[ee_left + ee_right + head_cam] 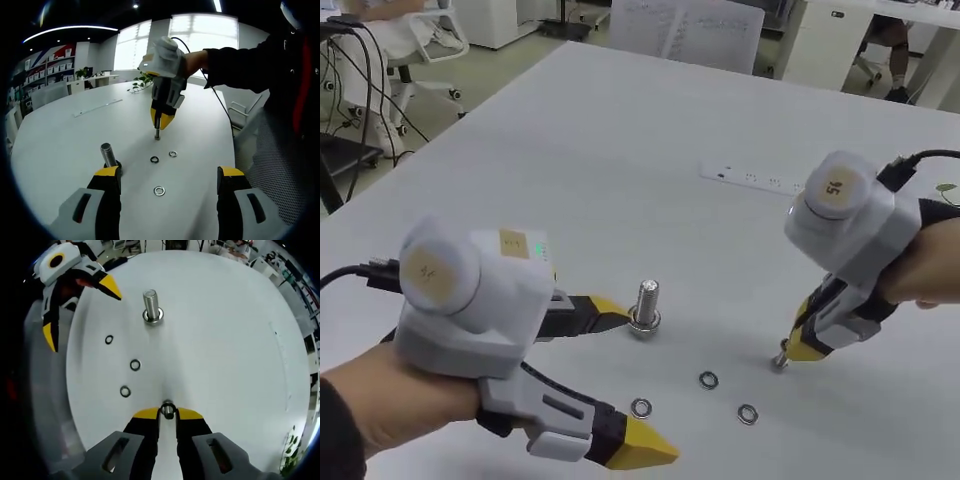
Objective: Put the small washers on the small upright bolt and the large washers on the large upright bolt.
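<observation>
Nearest, toward the near edge of the pale grey-white table (620, 150), the left gripper (642, 382), a grey body with black jaws tipped in yellow, is held in a hand with its jaws spread wide and nothing between them. In the left gripper view (170, 172) the two tips stand well apart on either side of the first small silver metal washer (641, 407), which lies flat on the table just ahead of them. A little farther in lie the second loose washer (708, 380) and the third loose washer (748, 413), near each other and apart from the first. Just beyond the left gripper's upper tip stands the large upright bolt (646, 305), a thick threaded steel one, with a large steel washer (642, 322) lying around its base. To the right, well in from the table's edges, the right gripper (800, 350) points steeply down at the small upright bolt (781, 358), a thin silvery one. In the right gripper view (168, 412) its jaws are closed to a narrow gap with the bolt's top (168, 410) pinched between the yellow tips. A ring seems to sit round the bolt there, though it is too small to be sure it is a washer. Farther off, toward the table's far right edge, lies a long white power strip (750, 178).
</observation>
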Available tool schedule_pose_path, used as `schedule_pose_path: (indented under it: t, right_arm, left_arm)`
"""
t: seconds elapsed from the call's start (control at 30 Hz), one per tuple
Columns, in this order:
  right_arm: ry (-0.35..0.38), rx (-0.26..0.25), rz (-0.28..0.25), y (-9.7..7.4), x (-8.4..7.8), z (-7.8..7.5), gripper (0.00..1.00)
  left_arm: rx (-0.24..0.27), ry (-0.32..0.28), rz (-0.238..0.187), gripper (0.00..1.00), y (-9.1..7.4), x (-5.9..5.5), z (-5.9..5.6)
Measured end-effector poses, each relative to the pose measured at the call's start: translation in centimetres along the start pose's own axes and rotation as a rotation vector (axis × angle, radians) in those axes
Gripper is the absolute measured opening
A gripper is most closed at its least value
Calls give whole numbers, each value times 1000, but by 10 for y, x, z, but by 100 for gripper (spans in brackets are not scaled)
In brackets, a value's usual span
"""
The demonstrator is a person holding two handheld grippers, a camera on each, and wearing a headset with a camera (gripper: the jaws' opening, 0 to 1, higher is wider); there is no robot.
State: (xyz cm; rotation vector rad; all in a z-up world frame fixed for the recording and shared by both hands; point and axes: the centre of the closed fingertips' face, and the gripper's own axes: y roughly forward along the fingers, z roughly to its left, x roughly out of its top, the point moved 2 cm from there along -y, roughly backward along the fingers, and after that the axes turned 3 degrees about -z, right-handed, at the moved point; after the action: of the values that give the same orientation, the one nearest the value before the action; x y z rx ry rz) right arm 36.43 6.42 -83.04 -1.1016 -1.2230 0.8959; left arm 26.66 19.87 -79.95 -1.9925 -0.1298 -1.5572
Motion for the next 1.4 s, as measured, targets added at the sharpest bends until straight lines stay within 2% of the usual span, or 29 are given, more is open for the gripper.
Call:
schedule_pose_path:
  t: [0.7,1.4]
  right_arm:
    - [10,10,9,18,-7,3,13]
    - [7,13,3,21,-9,3,15]
  left_arm:
    - [9,-6,3,78,-1,-1,1]
    - [11,-8,1,78,-2,-1,0]
